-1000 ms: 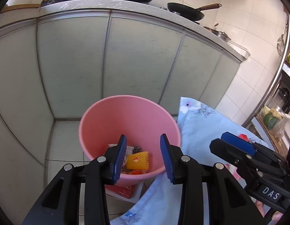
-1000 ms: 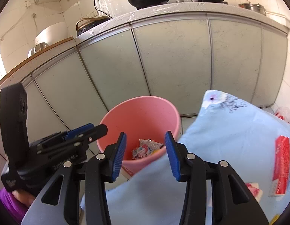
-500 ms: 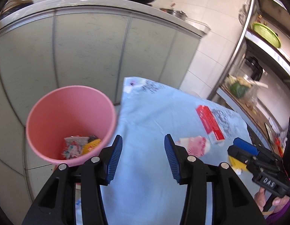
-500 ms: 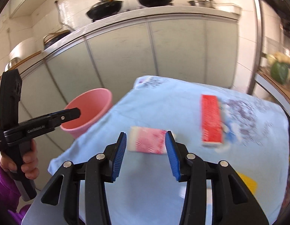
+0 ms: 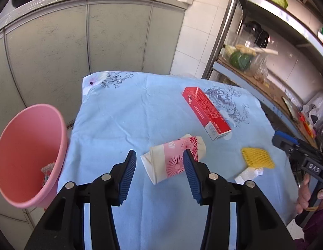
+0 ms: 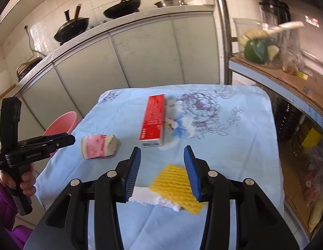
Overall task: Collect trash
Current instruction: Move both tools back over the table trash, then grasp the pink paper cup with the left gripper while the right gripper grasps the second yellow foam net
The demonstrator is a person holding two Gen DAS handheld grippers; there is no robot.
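Currently both grippers are over a table covered by a light blue floral cloth point(image 5: 128, 112). Left gripper point(image 5: 159, 173): jaws wide apart after having just been opening, nothing gripped; seen from its wrist camera, a crushed pink-and-white paper cup point(image 5: 174, 160) lies on its side on the cloth beyond the fingertips, partly behind the right-hand pad, no contact visible. Right gripper point(image 6: 162, 171): jaws parted, holding nothing; a yellow foam fruit net point(image 6: 174, 187) lies on the cloth below and between its pads, overlapping a white crumpled tissue point(image 6: 149, 198). Whether the pads touch the net cannot be told.

Red toothpaste-type carton point(image 5: 205, 112) lies flat near the middle of the cloth, apart from the cup and the net. Pink plastic bin point(image 5: 25, 156) stands beside the table's left edge, below its top, with some wrappers inside. A hand point(image 6: 25, 179) grips the left tool's handle at the table's left side.
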